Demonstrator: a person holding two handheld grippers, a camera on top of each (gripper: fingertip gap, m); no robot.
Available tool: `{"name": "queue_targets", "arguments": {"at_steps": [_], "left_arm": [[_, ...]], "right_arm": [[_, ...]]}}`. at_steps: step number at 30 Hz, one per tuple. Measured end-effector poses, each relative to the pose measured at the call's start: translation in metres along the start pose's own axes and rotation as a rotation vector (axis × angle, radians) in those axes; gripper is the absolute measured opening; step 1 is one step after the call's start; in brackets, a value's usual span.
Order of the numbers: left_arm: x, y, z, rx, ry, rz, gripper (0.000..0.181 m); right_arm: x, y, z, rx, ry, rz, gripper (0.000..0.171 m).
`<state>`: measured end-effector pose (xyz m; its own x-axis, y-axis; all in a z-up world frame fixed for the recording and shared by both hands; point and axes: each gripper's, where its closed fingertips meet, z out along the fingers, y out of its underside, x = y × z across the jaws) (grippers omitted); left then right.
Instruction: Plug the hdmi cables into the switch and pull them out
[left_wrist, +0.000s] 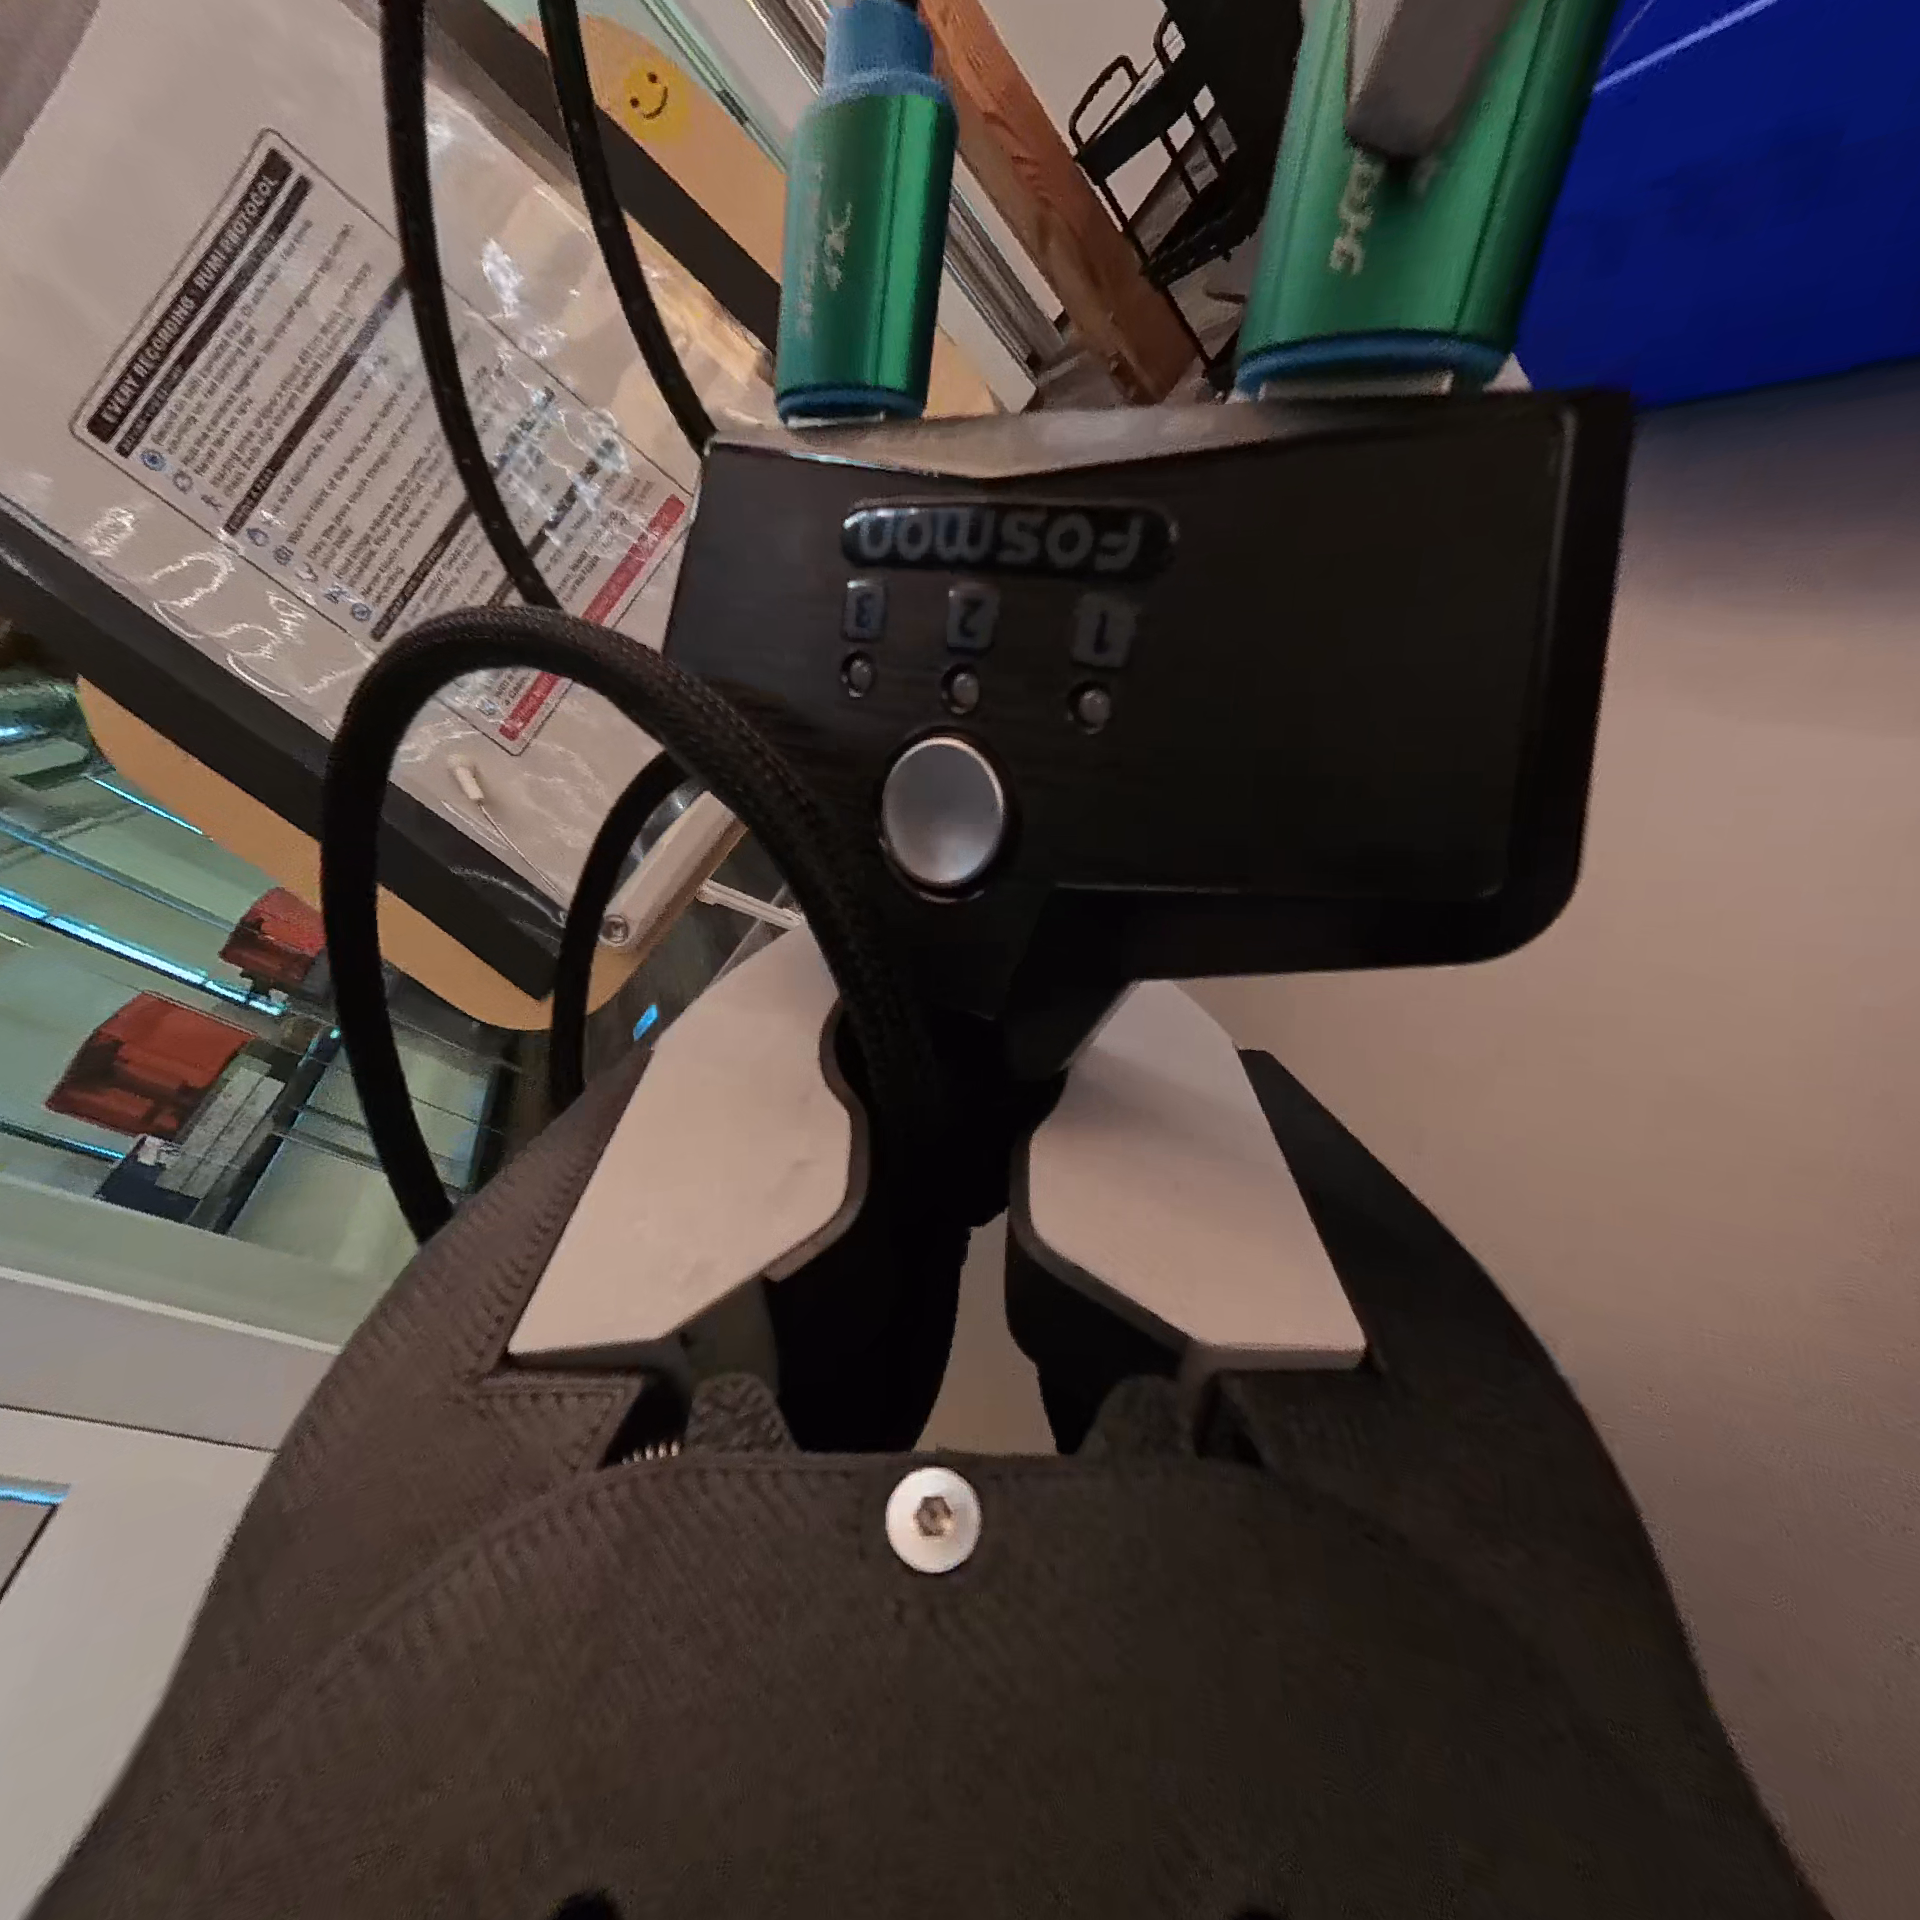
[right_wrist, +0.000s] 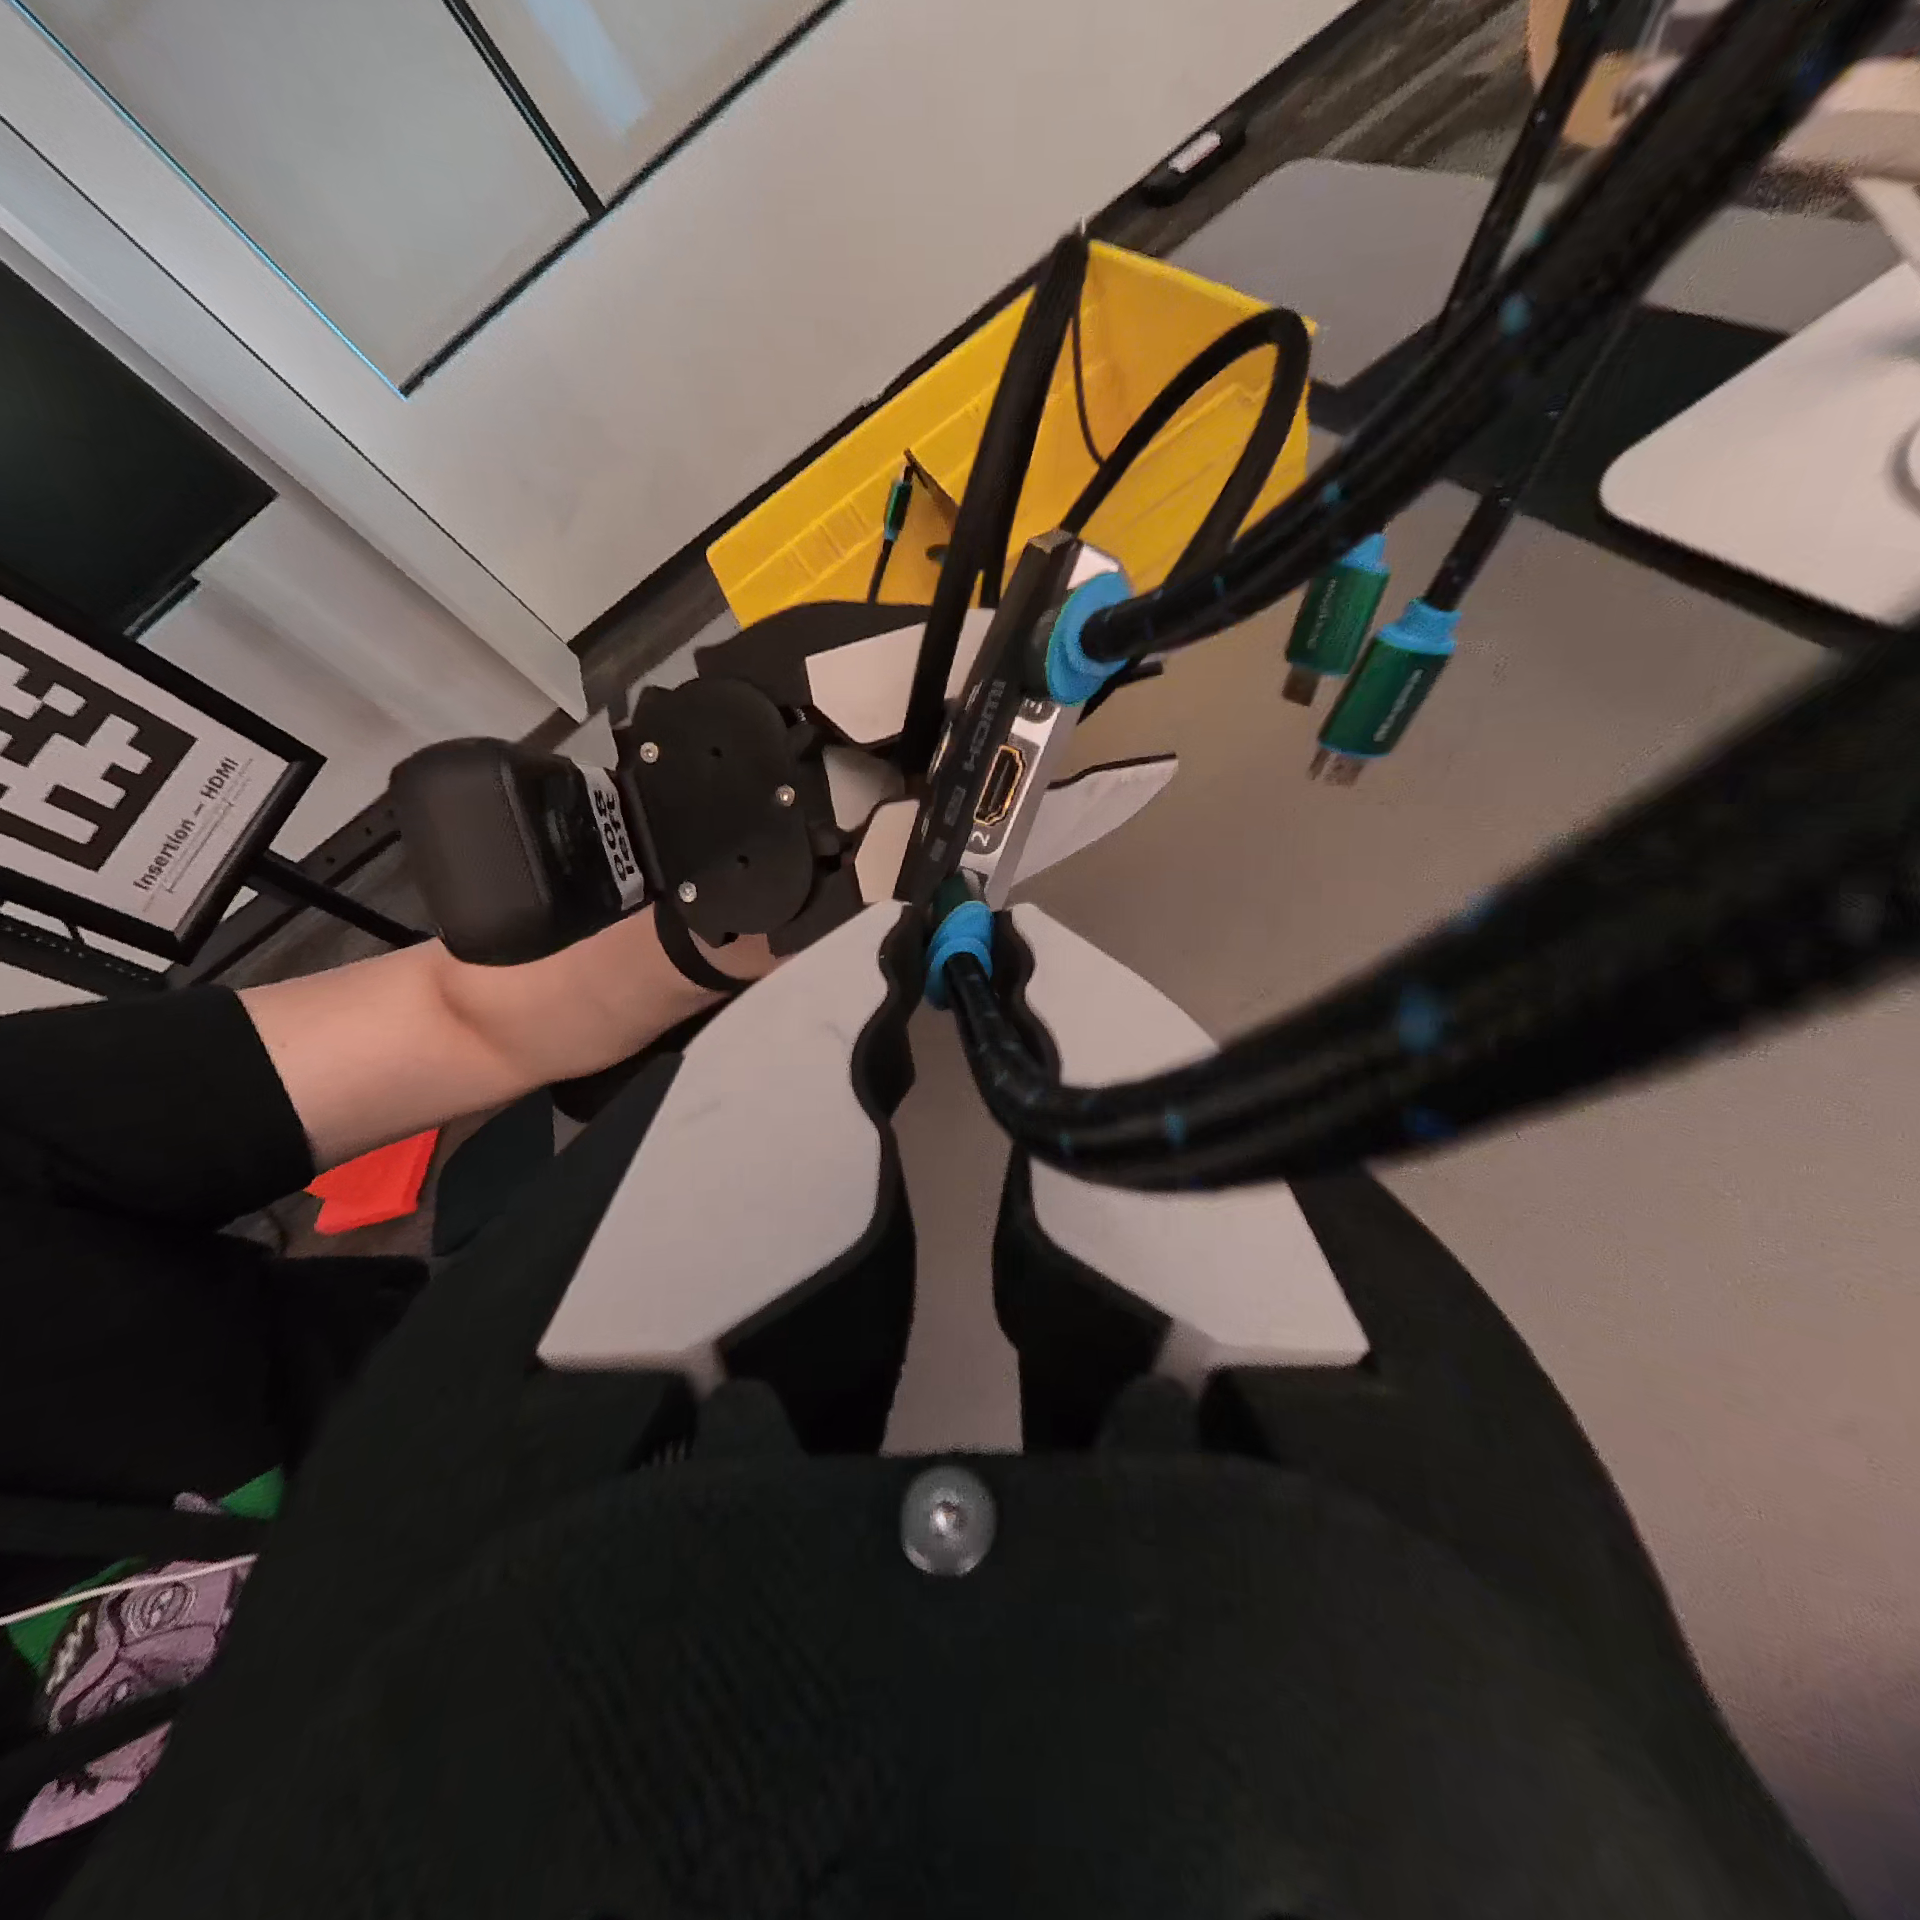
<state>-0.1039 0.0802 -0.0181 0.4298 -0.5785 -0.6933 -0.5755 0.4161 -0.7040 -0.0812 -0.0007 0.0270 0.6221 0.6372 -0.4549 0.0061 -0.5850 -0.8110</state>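
The black HDMI switch (left_wrist: 1195, 707) is held up in the air. My left gripper (left_wrist: 935, 1049) is shut on its narrow lower neck beside the switch's own black braided cable (left_wrist: 582, 665). Two green HDMI plugs sit in its far edge, a left one (left_wrist: 862, 260) and a right one (left_wrist: 1382, 229). My right gripper (right_wrist: 956, 925) is shut on one green plug's blue collar (right_wrist: 961, 935) at the switch's end port. The other plug (right_wrist: 1081, 623) sits in the far port. The middle port (right_wrist: 1003, 784) is empty. Two loose green plugs (right_wrist: 1361, 665) hang to the right.
Thick braided cables (right_wrist: 1558, 987) arc across the right wrist view. A yellow bin (right_wrist: 1143, 343) stands behind the switch and a blue bin (left_wrist: 1745, 208) at the right. A laminated sheet (left_wrist: 312, 416), a framed marker sign (right_wrist: 104, 769) and a person's forearm (right_wrist: 436, 1039) lie to the left.
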Motion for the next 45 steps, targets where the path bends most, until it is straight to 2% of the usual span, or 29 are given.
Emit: {"name": "queue_targets", "arguments": {"at_steps": [6,13,20,25,28,29,31,34,36,39,40,41,42,45], "left_arm": [[-0.001,-0.018,-0.004,0.078,0.003,0.047,0.021],[-0.007,-0.015,-0.007,0.014,-0.043,0.088,0.02],[-0.013,-0.002,-0.003,-0.038,-0.037,0.012,0.021],[-0.012,0.001,0.0,-0.051,-0.03,0.022,0.021],[-0.016,-0.004,0.001,-0.017,-0.008,-0.005,0.02],[-0.017,-0.006,0.001,-0.018,-0.002,-0.024,0.02],[-0.021,-0.005,0.002,-0.03,-0.007,-0.051,0.02],[-0.025,0.001,0.003,-0.043,-0.027,-0.055,0.021],[-0.027,0.002,0.003,-0.044,-0.044,-0.044,0.021],[-0.027,-0.004,0.001,-0.032,-0.072,-0.001,0.02],[-0.026,-0.007,0.0,-0.022,-0.085,0.024,0.02],[-0.024,-0.01,-0.001,-0.013,-0.098,0.052,0.02],[-0.024,-0.013,-0.002,-0.006,-0.113,0.08,0.02],[-0.025,-0.015,-0.003,-0.024,-0.169,0.15,0.021]], "right_arm": [[-0.009,-0.001,-0.013,-0.021,-0.083,-0.019,0.013],[-0.007,-0.001,-0.011,-0.017,-0.073,-0.017,0.013],[-0.003,-0.01,0.001,0.074,-0.014,-0.026,0.014],[-0.001,-0.01,0.003,0.074,-0.007,-0.039,0.014],[-0.004,-0.024,0.001,0.17,-0.031,-0.104,0.014],[-0.004,-0.028,0.0,0.203,-0.017,-0.134,0.016],[-0.004,-0.034,0.002,0.266,0.022,-0.218,0.035],[-0.006,-0.035,0.015,0.335,0.077,-0.253,0.049],[0.0,-0.028,0.031,0.336,0.097,-0.181,0.051],[0.003,-0.011,0.058,0.289,0.012,-0.012,0.059],[-0.003,-0.013,0.06,0.324,-0.062,0.03,0.054],[-0.01,-0.018,0.056,0.39,-0.149,0.069,0.039],[-0.009,-0.023,0.05,0.451,-0.183,0.121,0.031],[-0.002,-0.02,0.049,0.464,-0.176,0.166,0.023]]}}
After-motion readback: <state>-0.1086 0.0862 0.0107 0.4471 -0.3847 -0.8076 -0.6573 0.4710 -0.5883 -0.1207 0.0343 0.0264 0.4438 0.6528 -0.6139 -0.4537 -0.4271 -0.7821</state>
